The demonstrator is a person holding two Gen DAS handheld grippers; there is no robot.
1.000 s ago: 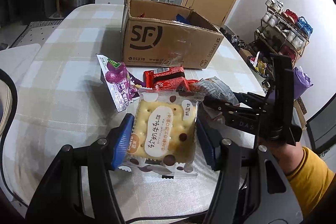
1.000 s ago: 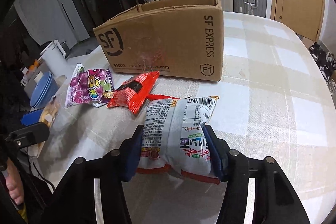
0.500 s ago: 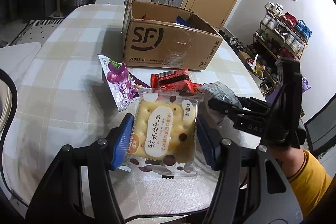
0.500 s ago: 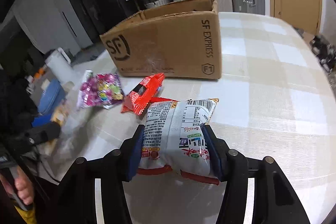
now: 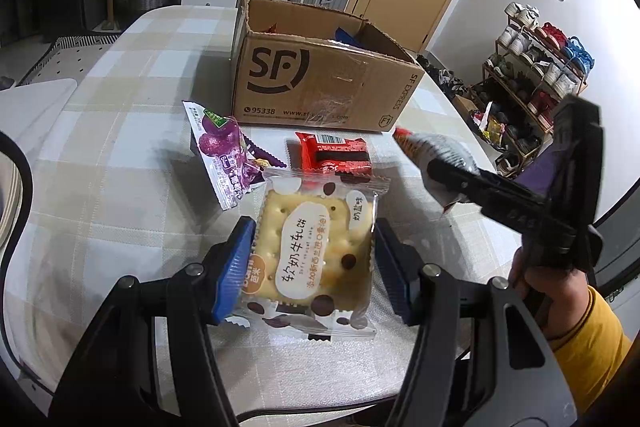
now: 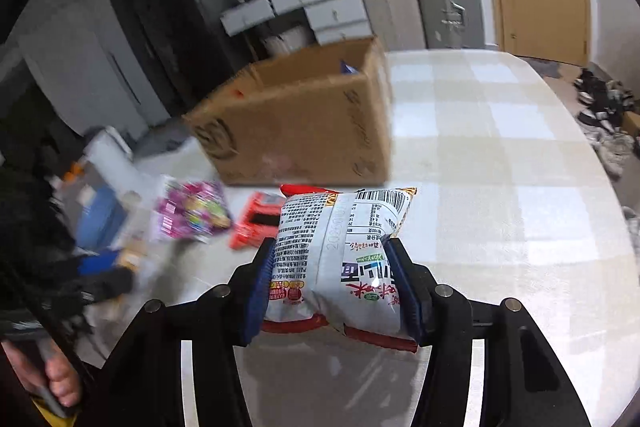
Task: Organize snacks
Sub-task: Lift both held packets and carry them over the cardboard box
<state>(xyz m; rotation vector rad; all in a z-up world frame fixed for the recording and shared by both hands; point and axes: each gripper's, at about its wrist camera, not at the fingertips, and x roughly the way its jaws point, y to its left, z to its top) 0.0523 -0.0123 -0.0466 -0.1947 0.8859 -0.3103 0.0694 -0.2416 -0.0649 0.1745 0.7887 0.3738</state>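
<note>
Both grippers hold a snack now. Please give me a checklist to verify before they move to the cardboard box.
1. Left gripper grip on the clear square cracker packet: blue pads at both side edges, ok.
2. Right gripper grip on the puffy white and red snack bag: squeezed between both pads, off the table, ok.
3. Brown cardboard SF box open on top: ok.
4. Free room inside the box: a blue item shows within, the rest hidden, cannot tell.
5. Purple candy bag and red wrapped bar lie between the grippers and the box; a low path would strike them, not ok.
</note>
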